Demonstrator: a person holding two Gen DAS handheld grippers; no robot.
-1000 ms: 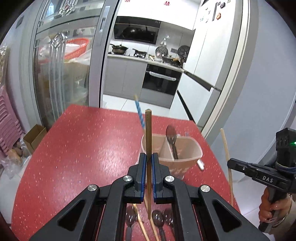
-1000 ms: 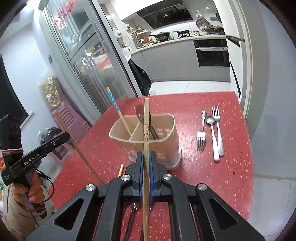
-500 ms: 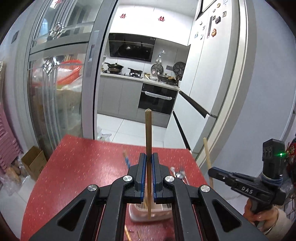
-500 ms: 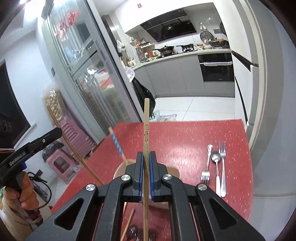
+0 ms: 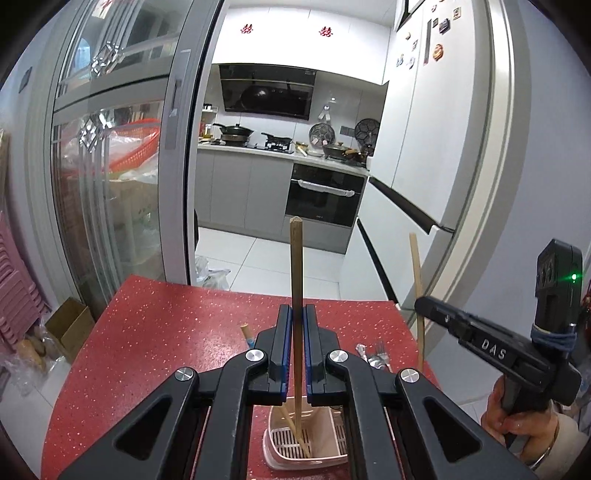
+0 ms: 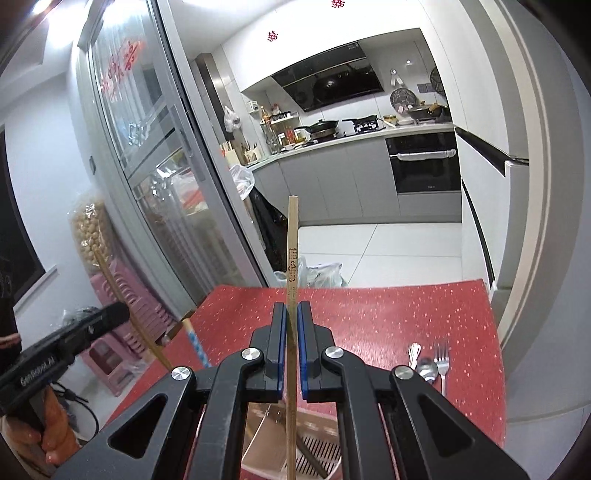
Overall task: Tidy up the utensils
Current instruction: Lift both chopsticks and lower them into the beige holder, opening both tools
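Already some chopsticks stand in the pink plastic holder point(image 5: 306, 448); each gripper, left gripper point(image 5: 294, 350) and right gripper point(image 6: 291, 347), clamps one wooden chopstick point(image 5: 295, 280) above it, while forks and spoon point(image 6: 430, 363) wait on the red table point(image 6: 369, 314).

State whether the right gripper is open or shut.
Shut: the right gripper clamps a wooden chopstick between its blue pads, standing upright above the utensil holder.

Right gripper point(image 5: 491, 349), seen from left wrist view at 3 o'clock: white "DAS" on black finger side.

Left gripper point(image 6: 37, 369), seen from right wrist view at 9 o'clock: white "GenRobot.AI" on black body.

Chopstick point(image 6: 292, 266) clamped in right gripper: dark characters burned into wood, not legible.

Kitchen wall point(image 5: 288, 31), 12 o'clock: two red double-happiness signs.

Glass door point(image 6: 122, 59), 11 o'clock: red characters, unreadable.
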